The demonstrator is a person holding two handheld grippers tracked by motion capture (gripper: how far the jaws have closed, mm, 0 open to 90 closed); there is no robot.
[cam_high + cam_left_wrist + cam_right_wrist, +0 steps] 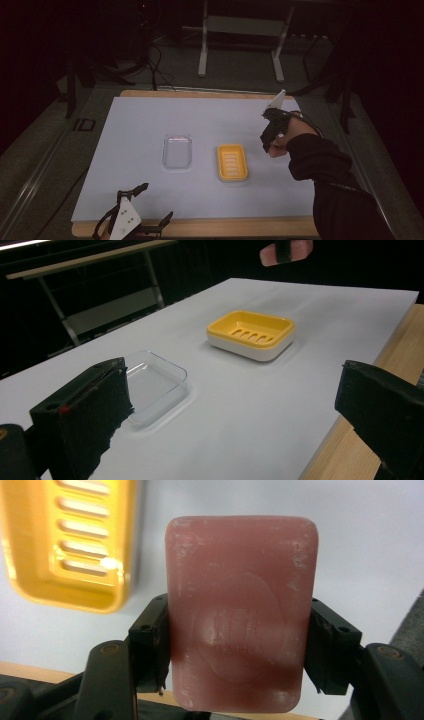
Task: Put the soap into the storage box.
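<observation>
In the high view, a pale blue-grey sheet (140,125) covers a wooden table (200,227), and two dishes sit side by side near its middle: a clear, rectangular plastic tray (177,151) on the left and a yellow rectangular soap dish with a slotted floor and white base (232,162) just right of it, apart from each other, both with their long sides running away from the person. The right gripper (265,146) hangs above the sheet to the right of the yellow dish, held by a hand in a black sleeve (320,160), its jaws pointing down; what it holds cannot be made out from here. The left gripper (152,202) lies low at the near left edge of the table, jaws spread with nothing between them. In the left gripper view, the two black jaws stand wide apart at the bottom corners; the clear tray (152,385) lies just beyond the left jaw, the yellow dish (251,333) farther off, and a bit of pink bar (287,251) shows high at the top edge. In the right gripper view, the jaws pinch a pink rectangular bar of soap with rounded corners and a faint embossed oval (240,612) by its two long sides, near its lower half; its long axis runs straight out along the jaws, its broad face towards the camera. The yellow dish (65,545) lies below at upper left, not under the bar.
</observation>
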